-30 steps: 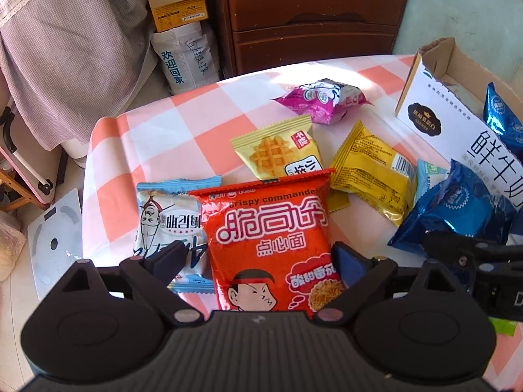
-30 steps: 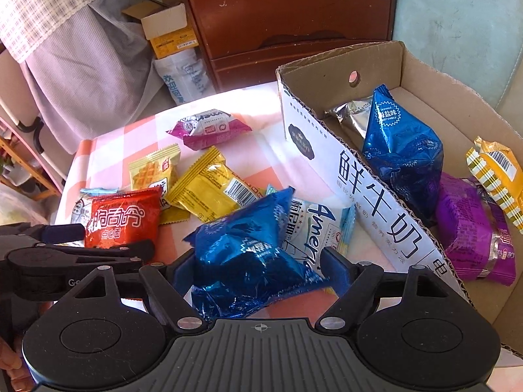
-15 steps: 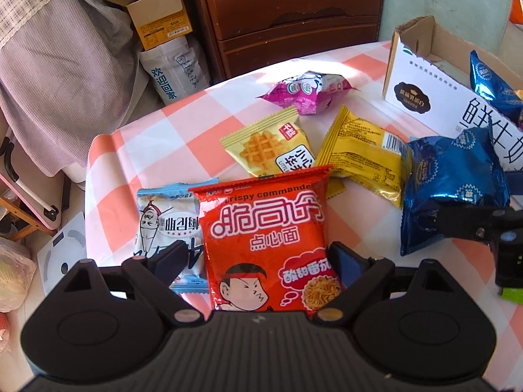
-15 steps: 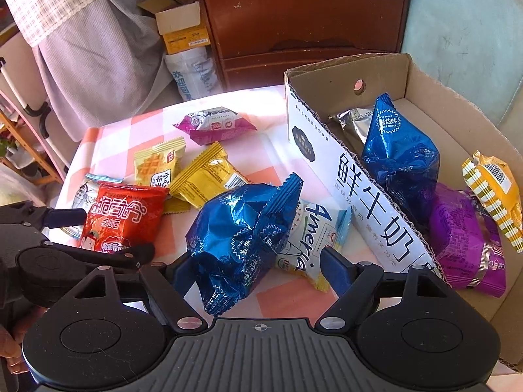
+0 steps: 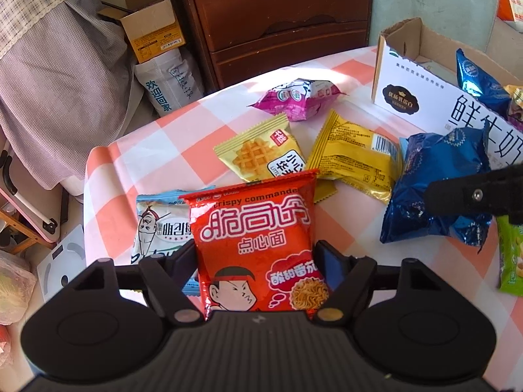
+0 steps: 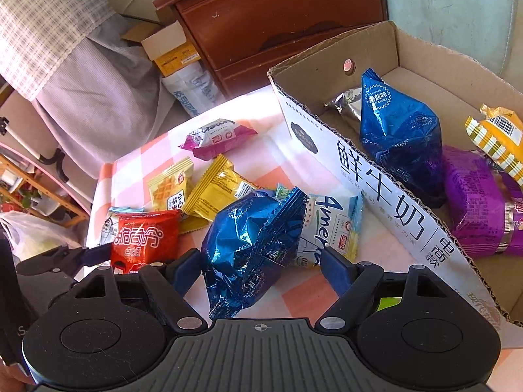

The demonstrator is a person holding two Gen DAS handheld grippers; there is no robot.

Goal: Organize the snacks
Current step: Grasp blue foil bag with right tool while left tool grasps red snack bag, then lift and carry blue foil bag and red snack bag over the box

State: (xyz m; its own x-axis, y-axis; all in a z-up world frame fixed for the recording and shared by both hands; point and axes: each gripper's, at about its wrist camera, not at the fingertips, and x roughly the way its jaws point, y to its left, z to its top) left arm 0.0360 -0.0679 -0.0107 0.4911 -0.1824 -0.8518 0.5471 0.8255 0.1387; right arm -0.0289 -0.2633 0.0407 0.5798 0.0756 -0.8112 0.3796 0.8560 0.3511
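A red noodle snack packet [image 5: 255,228] stands between the fingers of my left gripper [image 5: 256,261]. The jaws are closing and both pads touch the packet's sides. My right gripper [image 6: 261,264] is shut on a crumpled blue foil packet [image 6: 248,245], held tilted just above the checked tablecloth [image 5: 183,130]. To its right stands the open cardboard box [image 6: 376,189], holding another blue packet [image 6: 398,130], a purple one [image 6: 477,209], a yellow striped one [image 6: 500,137] and a silver one [image 6: 346,104].
Loose on the cloth lie a waffle packet [image 5: 258,153], a yellow packet [image 5: 353,160], a pink packet [image 5: 294,96], a pale blue packet [image 5: 160,225], a white-blue packet [image 6: 330,225] and a green one [image 5: 510,261]. A wooden dresser [image 5: 278,16] stands behind the table.
The left fingers have drawn in against the red packet. The blue foil packet has come up off the cloth and tilted upright in the right gripper.
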